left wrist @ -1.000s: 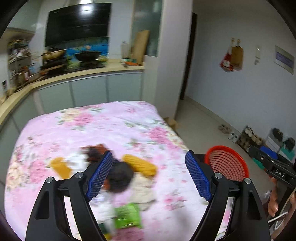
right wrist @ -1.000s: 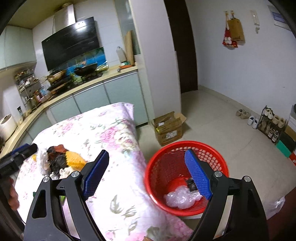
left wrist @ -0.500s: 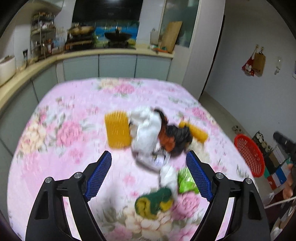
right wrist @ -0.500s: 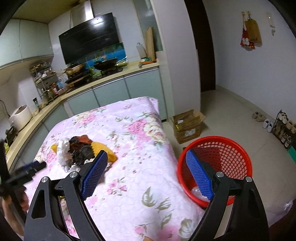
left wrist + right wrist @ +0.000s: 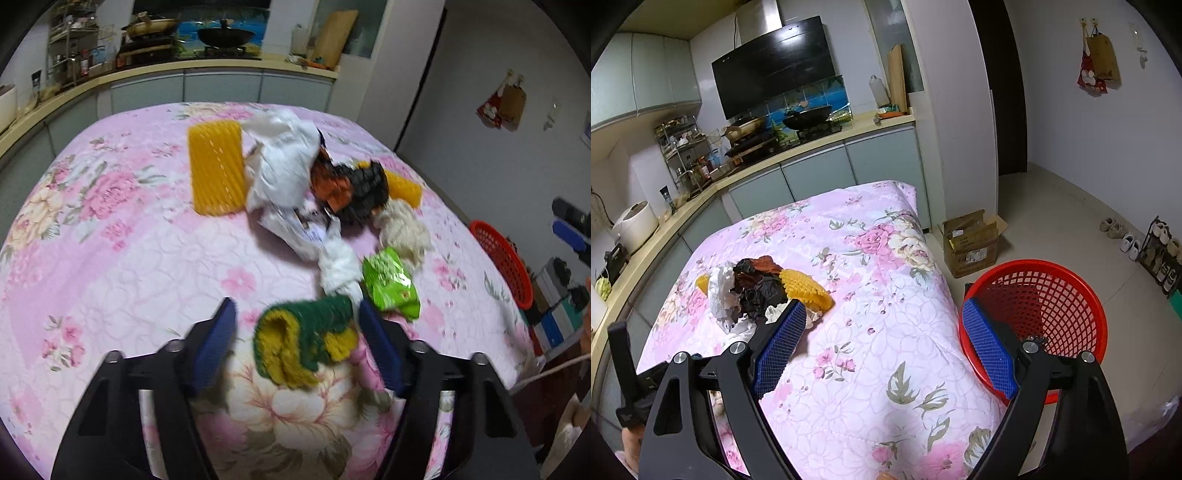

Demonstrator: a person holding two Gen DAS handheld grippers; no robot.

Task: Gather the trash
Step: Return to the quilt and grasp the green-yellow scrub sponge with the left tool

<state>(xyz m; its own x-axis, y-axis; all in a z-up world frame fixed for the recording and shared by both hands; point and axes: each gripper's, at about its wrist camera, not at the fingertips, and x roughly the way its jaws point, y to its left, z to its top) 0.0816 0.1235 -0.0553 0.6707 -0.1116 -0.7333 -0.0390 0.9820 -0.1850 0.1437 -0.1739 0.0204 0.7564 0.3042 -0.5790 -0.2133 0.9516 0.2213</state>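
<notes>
Your left gripper [image 5: 297, 332] is closing around the one green-and-yellow scouring pad [image 5: 304, 341] on the near part of the floral cloth [image 5: 110, 258] — the pads don't look pressed on it yet. Beyond it lie two yellow foam nets [image 5: 216, 168], one green packet [image 5: 389, 282] and crumpled white paper [image 5: 286, 162]. Your right gripper [image 5: 882, 345] stands wide open and empty, with one red basket [image 5: 1063, 295] on the floor to the right.

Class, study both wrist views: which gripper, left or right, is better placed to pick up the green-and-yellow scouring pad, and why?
Left. The left gripper already straddles the green-and-yellow scouring pad, its jaws closing around it. The right gripper hangs open over bare quilt near the red basket, away from the trash.
</notes>
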